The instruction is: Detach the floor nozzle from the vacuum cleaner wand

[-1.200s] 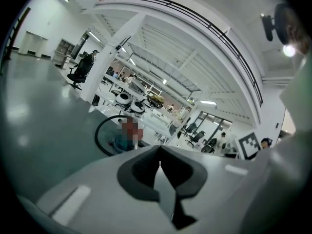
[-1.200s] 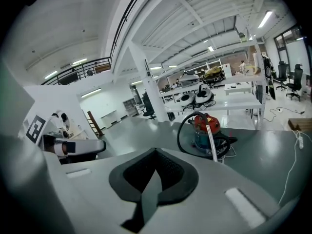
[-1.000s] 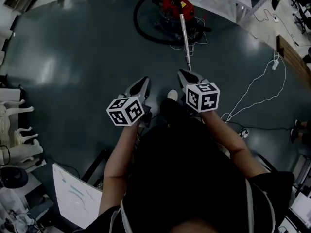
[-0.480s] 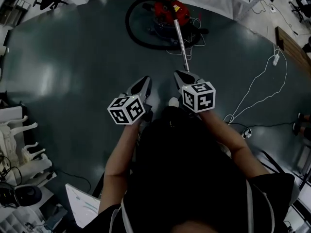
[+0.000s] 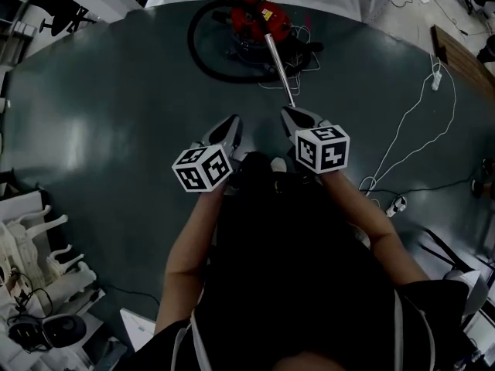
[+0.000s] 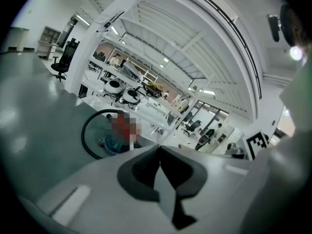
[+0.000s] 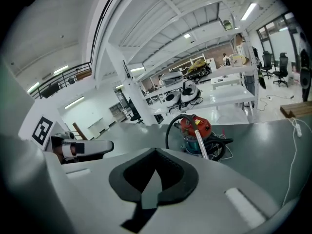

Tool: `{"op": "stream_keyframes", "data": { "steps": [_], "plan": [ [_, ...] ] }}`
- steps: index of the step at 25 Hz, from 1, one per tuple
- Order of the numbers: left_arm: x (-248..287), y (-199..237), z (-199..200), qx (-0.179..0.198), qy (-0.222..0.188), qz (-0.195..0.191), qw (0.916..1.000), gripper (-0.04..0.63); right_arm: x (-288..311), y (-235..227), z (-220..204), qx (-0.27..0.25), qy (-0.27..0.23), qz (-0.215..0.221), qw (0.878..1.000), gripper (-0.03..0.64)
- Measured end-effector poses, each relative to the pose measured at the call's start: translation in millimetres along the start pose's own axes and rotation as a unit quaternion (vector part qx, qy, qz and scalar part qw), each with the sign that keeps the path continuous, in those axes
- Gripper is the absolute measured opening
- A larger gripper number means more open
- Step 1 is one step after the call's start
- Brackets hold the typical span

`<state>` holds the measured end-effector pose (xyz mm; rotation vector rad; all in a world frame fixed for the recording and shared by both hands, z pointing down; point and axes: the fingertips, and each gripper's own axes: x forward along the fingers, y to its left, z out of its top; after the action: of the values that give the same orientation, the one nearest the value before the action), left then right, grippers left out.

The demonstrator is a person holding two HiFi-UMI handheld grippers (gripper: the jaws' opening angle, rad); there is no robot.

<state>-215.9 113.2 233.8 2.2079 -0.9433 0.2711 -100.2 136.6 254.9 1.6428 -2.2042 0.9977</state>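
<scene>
Room: a large white workshop with a dark grey-green floor (image 5: 116,114) — a white cable (image 5: 421,122) trails at the right.
Vacuum: the red vacuum cleaner (image 5: 259,18) stands far ahead, its black hose (image 5: 203,49) looped beside it.
Wand: the metal wand (image 5: 280,72) slants from the canister toward the right gripper (image 5: 288,113); the floor nozzle cannot be made out.
Left: the left gripper (image 5: 232,120) — jaws pressed together, nothing between them.
Right: jaws likewise closed and empty, tip near the wand's near end.

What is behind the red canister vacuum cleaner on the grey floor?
A long white workbench stands behind the red canister vacuum cleaner. The grey floor just behind it is hidden by its body.
</scene>
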Motion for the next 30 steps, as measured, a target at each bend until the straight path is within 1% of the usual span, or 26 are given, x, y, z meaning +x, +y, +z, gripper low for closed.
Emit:
{"op": "stream_keyframes", "data": {
  "steps": [2,6,12,15,20,23,26,28,30],
  "plan": [
    [8.2,-2.4,7.8,0.003,0.0,-0.007,1.0,0.009,2.0,-2.6,6.7,0.01,-0.003,0.004,1.0,-0.005],
    [29.1,-6.1,20.1,0.015,0.015,-0.026,0.9994,0.009,9.5,-10.8,21.2,-0.006,-0.004,-0.012,1.0,-0.005],
    [60.7,-7.5,39.1,0.021,0.042,-0.067,0.9966,0.009,32.1,-23.0,40.3,0.014,-0.009,-0.025,1.0,-0.005],
    [73.8,3.4,49.4,0.017,0.054,-0.075,0.9956,0.009,47.0,-23.5,49.9,0.019,-0.007,-0.03,0.999,-0.005],
    [94.4,28.7,70.5,0.009,0.07,-0.076,0.9946,0.009,74.5,-26.0,68.0,0.018,-0.001,-0.045,0.999,-0.005],
    [106.1,43.4,79.5,0.018,0.084,-0.075,0.9935,0.009,90.0,-28.9,77.0,0.025,-0.002,-0.047,0.999,-0.005],
    [117.6,62.7,92.3,0.023,0.086,-0.074,0.9932,0.009,108.6,-29.6,88.5,0.034,-0.009,-0.043,0.998,-0.005],
    [126.2,75.7,101.3,0.015,0.086,-0.081,0.9929,0.009,122.4,-30.5,94.5,0.038,-0.007,-0.046,0.998,-0.005],
    [135.4,85.0,106.7,0.016,0.095,-0.092,0.9911,0.009,135.1,-31.4,97.8,0.038,-0.002,-0.052,0.998,-0.005]
  ]
}}
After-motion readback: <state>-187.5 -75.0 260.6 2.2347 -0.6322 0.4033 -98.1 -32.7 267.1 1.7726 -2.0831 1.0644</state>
